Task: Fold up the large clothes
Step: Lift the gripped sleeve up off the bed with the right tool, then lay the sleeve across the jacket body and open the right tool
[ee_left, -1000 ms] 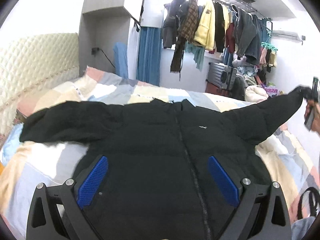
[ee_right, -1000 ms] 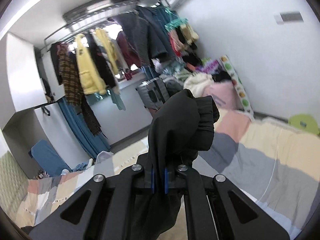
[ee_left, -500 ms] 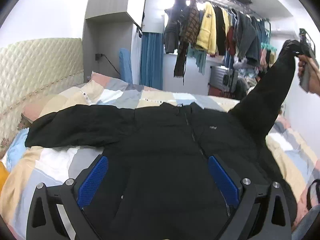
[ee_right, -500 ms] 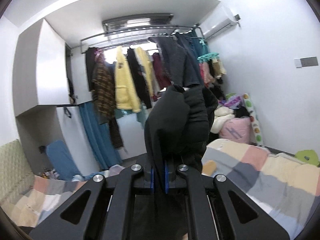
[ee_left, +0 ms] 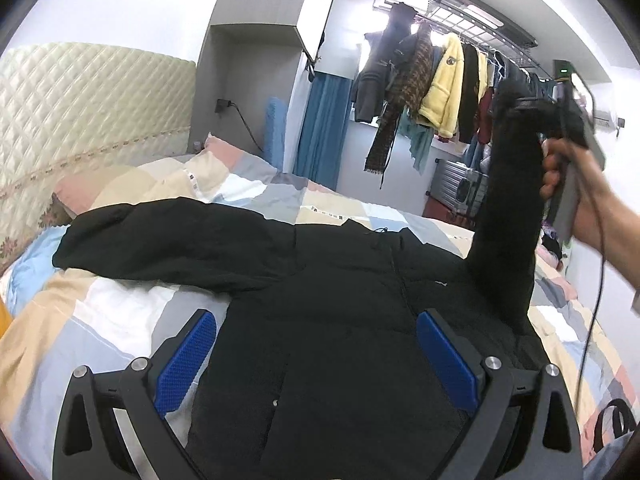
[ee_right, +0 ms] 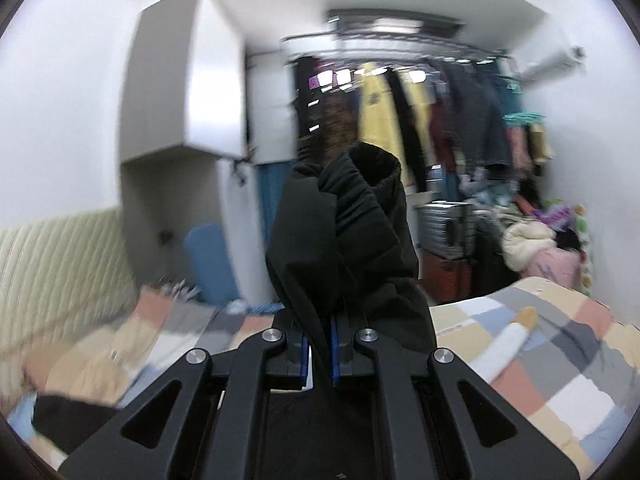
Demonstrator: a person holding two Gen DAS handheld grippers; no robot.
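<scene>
A: Jacket [ee_left: 340,320], black, padded: laid front-up on the patchwork bed [ee_left: 100,320]. Far sleeve [ee_left: 160,236] flat, outstretched toward the headboard.

B: Left gripper [ee_left: 316,360]?

A: Fingers spread, empty, above the hem, likely waiting to steady it.

B: And on the right?

A: Right gripper [ee_right: 319,350]: fingers pinching the near sleeve's cuff [ee_right: 352,216], raised upright, apparently to swing it across the chest.

left wrist view low over the bed [ee_left: 120,312], right wrist view raised, both facing the clothes rail [ee_left: 460,28]
</scene>
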